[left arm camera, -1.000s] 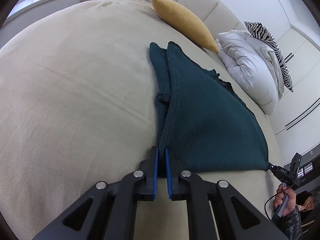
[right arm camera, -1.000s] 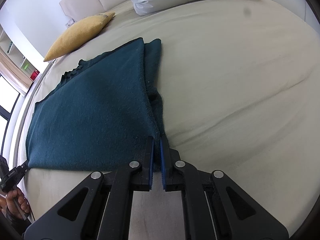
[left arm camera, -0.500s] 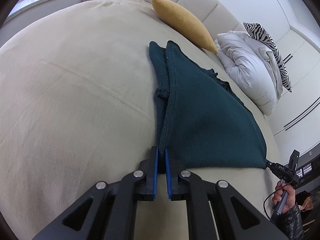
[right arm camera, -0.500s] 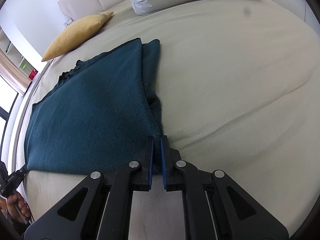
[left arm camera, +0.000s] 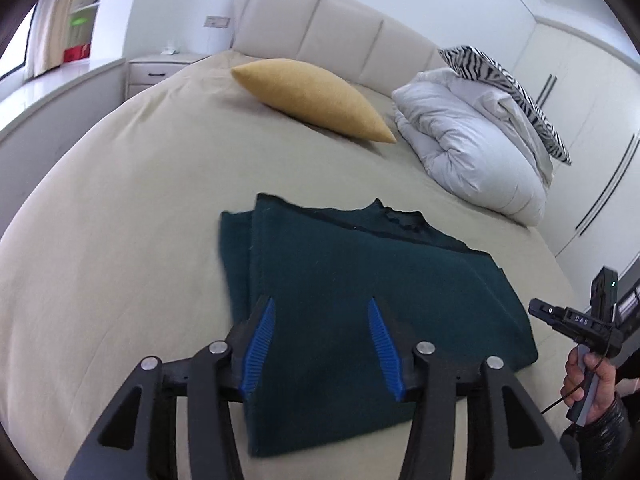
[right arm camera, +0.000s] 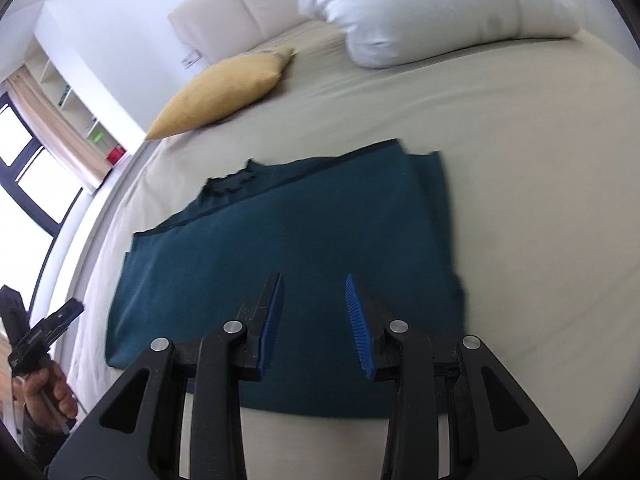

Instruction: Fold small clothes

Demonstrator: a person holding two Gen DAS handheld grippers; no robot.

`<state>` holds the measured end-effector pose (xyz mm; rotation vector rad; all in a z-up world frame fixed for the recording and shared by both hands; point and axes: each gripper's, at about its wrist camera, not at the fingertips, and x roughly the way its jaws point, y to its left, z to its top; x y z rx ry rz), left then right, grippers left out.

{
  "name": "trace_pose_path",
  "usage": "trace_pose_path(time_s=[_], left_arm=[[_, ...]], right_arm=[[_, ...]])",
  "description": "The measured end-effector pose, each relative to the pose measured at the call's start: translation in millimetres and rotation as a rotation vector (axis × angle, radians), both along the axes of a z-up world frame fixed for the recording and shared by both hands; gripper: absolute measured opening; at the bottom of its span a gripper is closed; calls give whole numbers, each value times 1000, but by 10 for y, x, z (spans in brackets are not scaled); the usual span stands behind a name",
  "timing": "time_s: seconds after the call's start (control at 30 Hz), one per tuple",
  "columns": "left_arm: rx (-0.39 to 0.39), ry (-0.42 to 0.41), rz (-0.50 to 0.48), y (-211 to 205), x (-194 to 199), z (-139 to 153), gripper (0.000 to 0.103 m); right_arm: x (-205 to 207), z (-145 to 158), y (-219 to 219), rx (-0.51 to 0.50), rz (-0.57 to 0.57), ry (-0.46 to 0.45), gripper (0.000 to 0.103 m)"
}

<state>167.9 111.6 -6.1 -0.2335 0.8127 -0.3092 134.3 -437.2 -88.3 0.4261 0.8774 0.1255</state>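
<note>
Left claw (left arm camera: 320, 342): black arms, ribbed blue pads, silver screws; right claw (right arm camera: 315, 326) same

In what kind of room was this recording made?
Most likely a home bedroom. The dark teal garment lies on a large bed with a padded headboard. A mustard cushion and a folded white duvet lie near it, and a nightstand stands beside the bed.

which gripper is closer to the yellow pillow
Left, as a judgement. The left gripper hangs open over the teal garment's pillow-side half, yellow pillow straight ahead. The right gripper hangs open over the other half, pillow off to its left.
</note>
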Motion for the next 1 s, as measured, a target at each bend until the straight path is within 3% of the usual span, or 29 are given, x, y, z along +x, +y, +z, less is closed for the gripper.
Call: trace_pose_path(time_s=[0.13,0.2,0.3,0.37,0.47,0.6,0.67,0.8,0.87,0.9,1.0], left_arm=[[85,-21,-23,-437,600,-117,52],[83,-8,-4,-483,803,-218,52],[105,82,49,-416,1064,-590,52],[69,70,52,-289,1035,-776,50],[-28,44,37,-128,1001,-800,50],[-68,34,30,-85,1024,-835,50],[-76,29,29,-80,995,-830,50],[-92,34,26,-46,983,-846,50],[-123,46,27,4,986,-827,50],[-143,55,30,47,982,-812,50],[-145,81,64,155,816,-731,50]], right_arm=[[589,-180,566,72,132,31,32],[832,-291,789,110,167,56,32],[1172,-482,994,168,199,89,32],[1343,-642,973,210,178,99,30],[1413,-795,686,379,149,67,24],[1356,-978,106,529,62,6,11],[1240,-1035,-244,592,-30,-32,11],[919,-1030,-828,596,-175,-131,11],[793,-991,-1008,534,-242,-130,11],[701,-973,-1120,509,-294,-113,18],[413,-844,-1319,426,-405,-76,24]])
